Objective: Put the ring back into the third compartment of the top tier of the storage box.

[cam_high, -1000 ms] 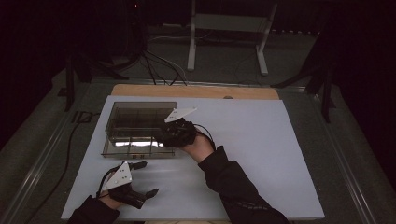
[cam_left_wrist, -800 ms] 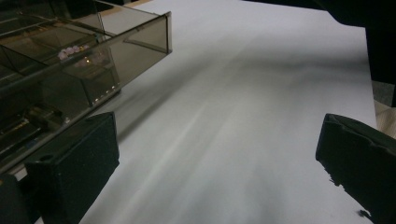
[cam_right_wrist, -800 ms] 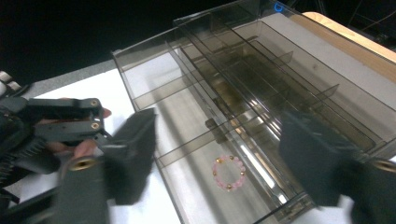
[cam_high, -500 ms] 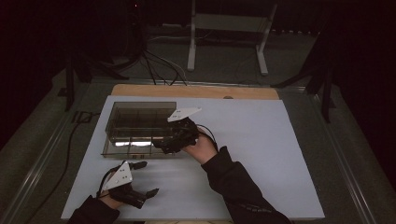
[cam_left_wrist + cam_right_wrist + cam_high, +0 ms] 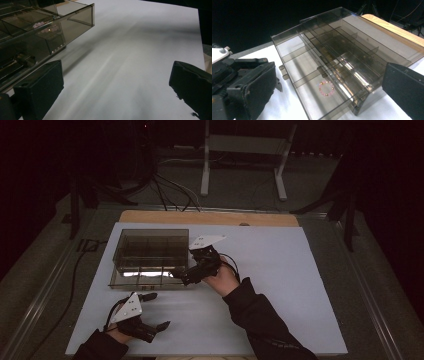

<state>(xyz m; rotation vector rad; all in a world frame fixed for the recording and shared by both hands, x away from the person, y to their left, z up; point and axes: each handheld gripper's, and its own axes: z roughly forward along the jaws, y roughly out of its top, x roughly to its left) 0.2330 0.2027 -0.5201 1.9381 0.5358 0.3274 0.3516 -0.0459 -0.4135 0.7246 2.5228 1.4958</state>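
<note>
Hidden: drawer organiser [image 5: 342, 57] interior dim in the high view; compartment count unclear.
Bracelet: one pink bead bracelet [image 5: 326, 88], in the pulled-out drawer's near compartment.
Right tool [image 5: 181, 276]: jaws just opened wide, nothing between them.
Left tool [image 5: 156, 312]: wide open, empty, on the worktop [image 5: 300, 285].

a pink bead bracelet [image 5: 326, 88] lies flat in the smoky box's [image 5: 342, 45] pulled-out drawer [image 5: 299, 65].

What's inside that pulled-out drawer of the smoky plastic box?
A small pink bead bracelet lies in the open drawer near its front. Its other sections look bare; reflections hide the drawers further inside the box.
</note>
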